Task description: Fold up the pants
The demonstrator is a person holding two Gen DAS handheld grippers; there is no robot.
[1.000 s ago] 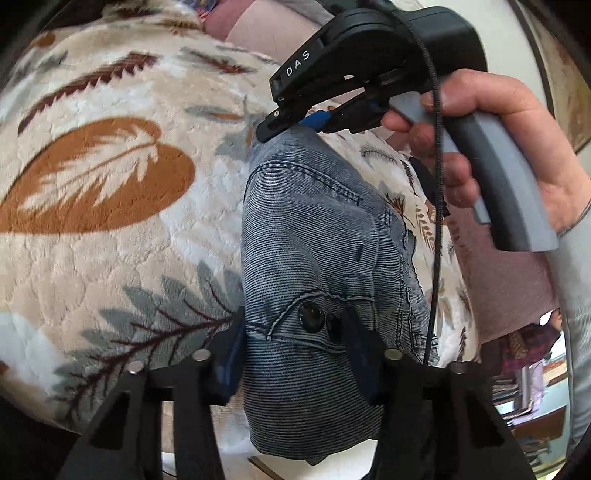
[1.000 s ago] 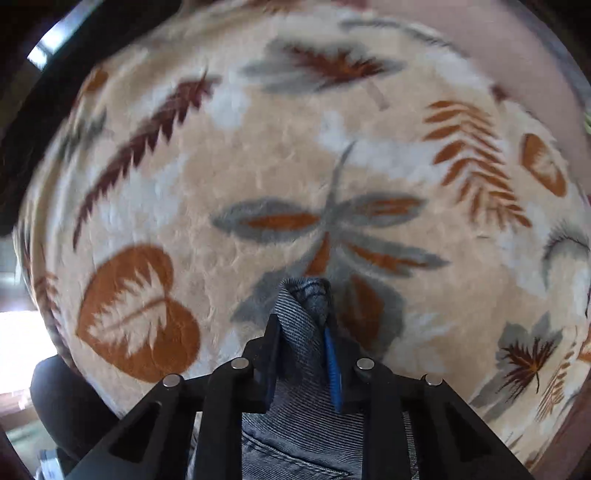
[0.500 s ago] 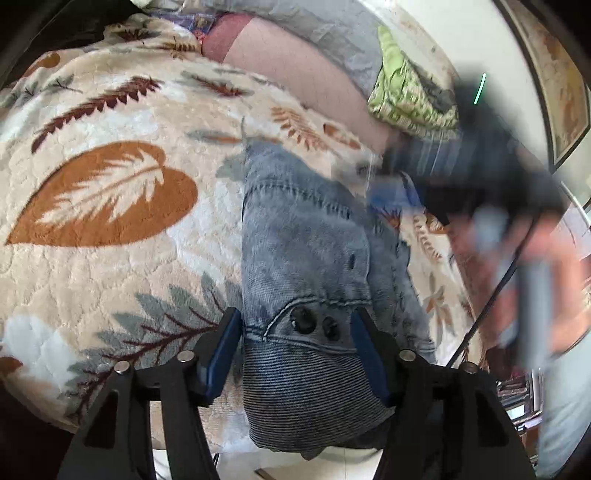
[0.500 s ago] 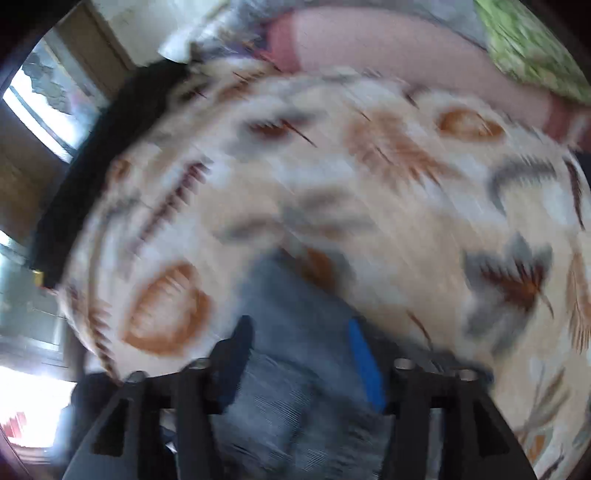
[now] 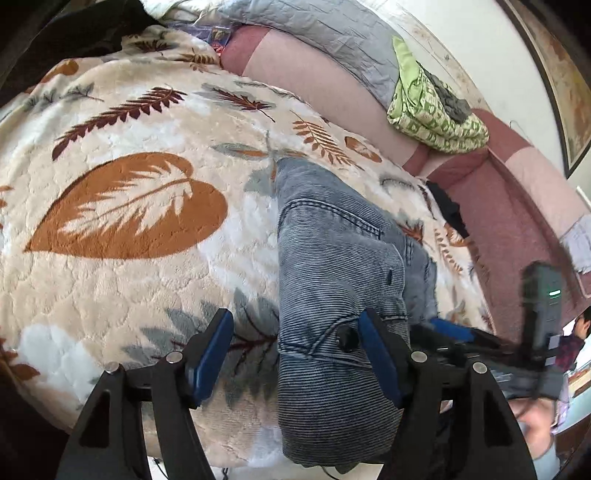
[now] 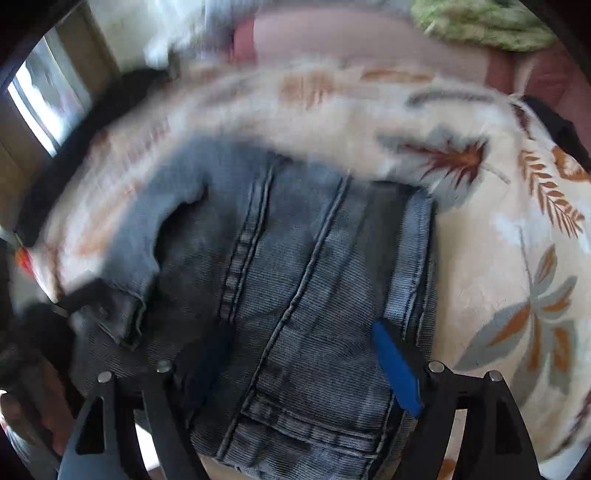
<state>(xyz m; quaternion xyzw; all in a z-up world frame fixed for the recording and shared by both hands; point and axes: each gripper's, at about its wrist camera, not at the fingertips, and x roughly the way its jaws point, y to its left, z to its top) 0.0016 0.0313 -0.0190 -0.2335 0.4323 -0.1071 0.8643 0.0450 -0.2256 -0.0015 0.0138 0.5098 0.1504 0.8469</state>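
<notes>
Folded blue-grey denim pants (image 5: pixel 332 266) lie on a leaf-patterned blanket (image 5: pixel 122 122), stretching from the near edge toward the far side. My left gripper (image 5: pixel 295 332) is open and empty, its blue-padded fingers wide apart just above the near waistband end with its dark button. In the right wrist view, blurred by motion, the pants (image 6: pixel 295 258) fill the middle and my right gripper (image 6: pixel 303 350) hangs open over them, holding nothing. The right gripper also shows in the left wrist view (image 5: pixel 454 332) at the lower right, beside the pants.
A pink couch back (image 5: pixel 332 85) runs behind the blanket, with a grey quilt (image 5: pixel 321 33) and a green patterned cloth (image 5: pixel 432 107) on it. A dark garment (image 5: pixel 447 206) lies at the blanket's right edge. The blanket's near edge drops off below the grippers.
Both grippers have opened. The right one let go of the far end of the pants and swung back to the near right side. The left one released the waistband and pulled back.
</notes>
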